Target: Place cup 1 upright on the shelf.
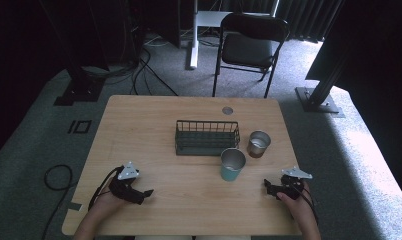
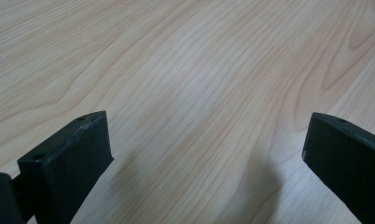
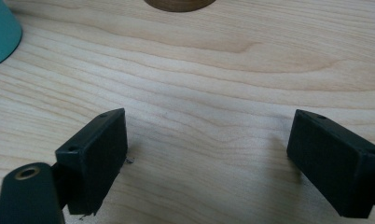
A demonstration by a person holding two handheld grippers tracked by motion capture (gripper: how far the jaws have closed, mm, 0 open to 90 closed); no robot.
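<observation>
teal cup nr right gripper, prob untouched.

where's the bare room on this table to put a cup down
Free: the table's whole left half beside the wire rack, and the near strip between the left tongs and right tongs. Crowded: right of centre, where the teal cup and brown cup flank the rack.

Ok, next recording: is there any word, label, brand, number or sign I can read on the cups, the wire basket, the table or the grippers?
None can be read.
Teal metal cup: plain wall, no print shows.
Brown metal cup: no label shows.
Dark wire basket: bare wire.
Light wooden table: wood grain alone.
Left gripper and right gripper: plain black fingers, open, no marking.
Floor mark left of the table: a shape, too small to read.
</observation>
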